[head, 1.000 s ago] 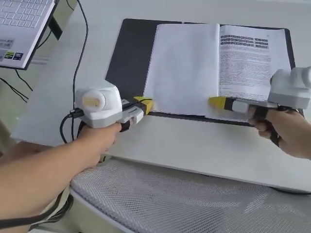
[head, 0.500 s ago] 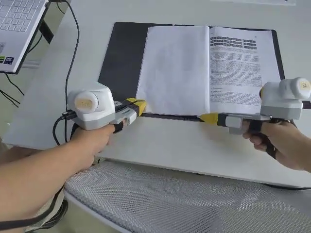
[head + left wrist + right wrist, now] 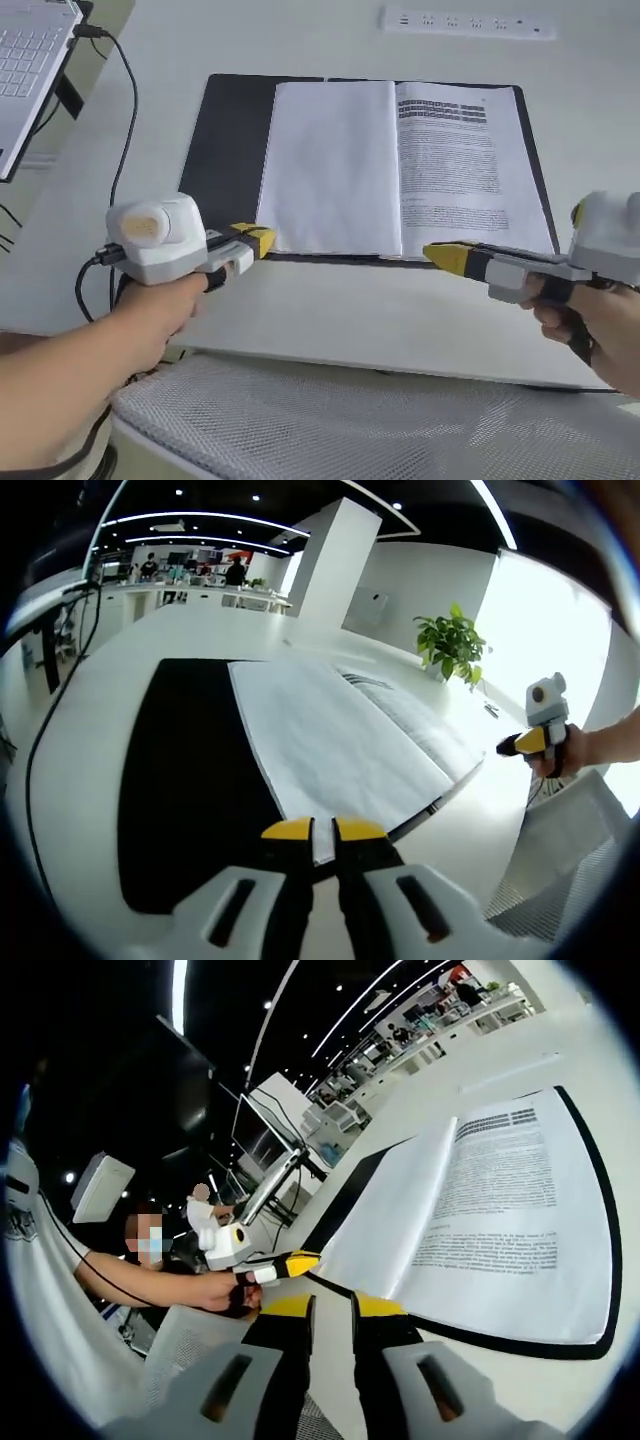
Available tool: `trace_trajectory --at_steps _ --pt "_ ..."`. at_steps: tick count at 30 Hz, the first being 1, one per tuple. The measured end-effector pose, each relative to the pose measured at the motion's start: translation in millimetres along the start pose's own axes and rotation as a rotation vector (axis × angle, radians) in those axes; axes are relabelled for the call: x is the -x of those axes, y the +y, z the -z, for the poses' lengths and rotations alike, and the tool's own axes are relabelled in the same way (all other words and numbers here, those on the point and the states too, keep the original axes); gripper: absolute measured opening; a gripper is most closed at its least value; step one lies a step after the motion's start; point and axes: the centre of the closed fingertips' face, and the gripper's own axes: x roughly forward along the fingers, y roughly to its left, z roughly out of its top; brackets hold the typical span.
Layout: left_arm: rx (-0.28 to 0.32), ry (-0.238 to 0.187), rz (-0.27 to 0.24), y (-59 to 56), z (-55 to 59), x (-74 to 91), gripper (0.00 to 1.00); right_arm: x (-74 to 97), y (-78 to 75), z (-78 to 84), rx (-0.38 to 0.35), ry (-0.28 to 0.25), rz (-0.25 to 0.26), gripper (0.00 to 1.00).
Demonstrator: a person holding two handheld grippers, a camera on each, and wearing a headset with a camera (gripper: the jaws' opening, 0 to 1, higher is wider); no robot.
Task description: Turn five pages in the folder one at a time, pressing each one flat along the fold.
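The black folder (image 3: 225, 140) lies open on the white table, a blank page (image 3: 330, 165) on its left and a printed page (image 3: 455, 165) on its right, both flat. My left gripper (image 3: 252, 238) is shut, its yellow tips beside the blank page's near left corner (image 3: 320, 740). My right gripper (image 3: 440, 258) is shut with nothing in it. It hovers at the folder's near edge, below the printed page (image 3: 510, 1210). In the right gripper view its jaws stand close together, and the left gripper (image 3: 305, 1258) shows across the folder.
A laptop (image 3: 30, 60) sits at the far left with a black cable (image 3: 125, 110) running down the table. A power strip (image 3: 465, 22) lies beyond the folder. A white mesh surface (image 3: 350, 420) is below the table's near edge. Bare table lies in front of the folder.
My right gripper has drawn back off the page near the fold to the folder's near edge. The left gripper stays at the blank page's corner. The head view has shifted.
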Motion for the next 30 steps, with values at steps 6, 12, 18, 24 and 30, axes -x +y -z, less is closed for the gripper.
trace_trajectory --at_steps 6,12,18,24,30 --pt "-0.003 -0.01 0.023 -12.2 -7.7 20.0 0.14 26.0 -7.1 -10.0 0.001 -0.073 0.073 0.21" --pt "-0.014 -0.03 0.035 -21.2 -15.6 38.4 0.15 46.6 -7.8 -12.9 0.029 -0.108 0.128 0.23" --pt "0.003 0.001 0.035 -29.6 -17.3 58.4 0.27 64.7 -2.7 -19.4 0.065 -0.133 0.183 0.33" --pt "-0.003 -0.016 0.04 -38.7 -22.3 84.6 0.28 87.7 8.2 -30.5 0.097 -0.176 0.201 0.36" --pt "0.042 -0.022 0.047 -48.0 -29.1 108.5 0.34 113.0 11.5 -34.6 0.094 -0.224 0.233 0.4"
